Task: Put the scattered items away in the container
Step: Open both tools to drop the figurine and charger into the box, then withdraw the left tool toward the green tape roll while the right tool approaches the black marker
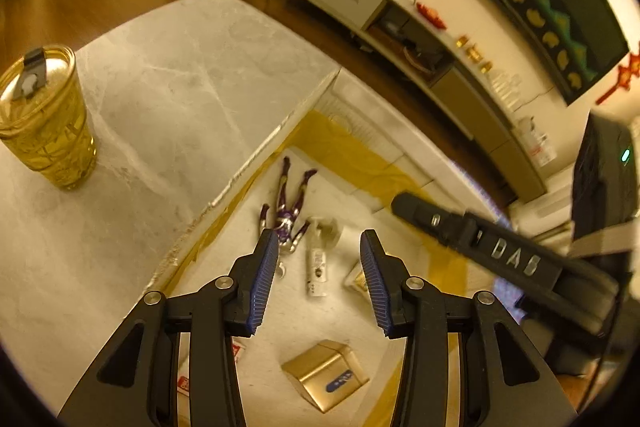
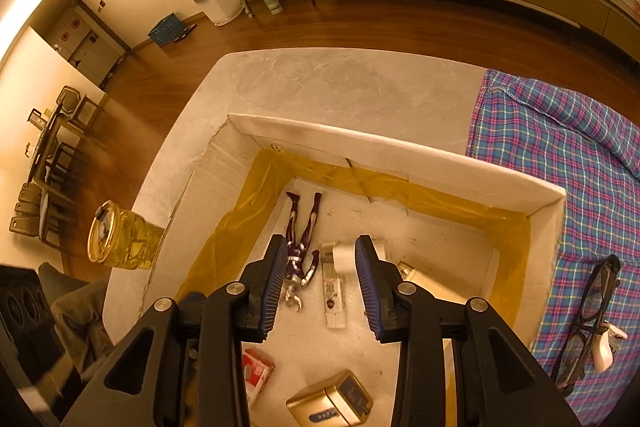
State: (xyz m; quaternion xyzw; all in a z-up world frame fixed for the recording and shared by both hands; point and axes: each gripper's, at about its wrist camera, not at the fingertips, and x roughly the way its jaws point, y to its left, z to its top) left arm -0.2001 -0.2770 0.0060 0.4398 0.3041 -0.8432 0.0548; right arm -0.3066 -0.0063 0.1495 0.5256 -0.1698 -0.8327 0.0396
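Note:
A white cardboard box point(image 2: 400, 147) lined with yellow tape sits on the marble table. Inside lie a purple and silver action figure point(image 2: 300, 247), a white tube point(image 2: 332, 291), a gold tin point(image 2: 328, 403) and a red and white packet point(image 2: 256, 367). My right gripper point(image 2: 320, 287) is open and empty above the box. My left gripper point(image 1: 320, 283) is open and empty above the same box point(image 1: 372, 103), over the figure point(image 1: 288, 211), tube point(image 1: 318, 267) and gold tin point(image 1: 324, 375). Black glasses point(image 2: 592, 303) lie on the plaid cloth outside the box.
An amber glass cup with a lid point(image 1: 44, 119) stands on the marble table point(image 1: 180, 75) left of the box. A plaid cloth point(image 2: 560, 155) covers the table's right side, with a small white object point(image 2: 604, 347) by the glasses. The other gripper's body point(image 1: 500, 255) crosses the left wrist view.

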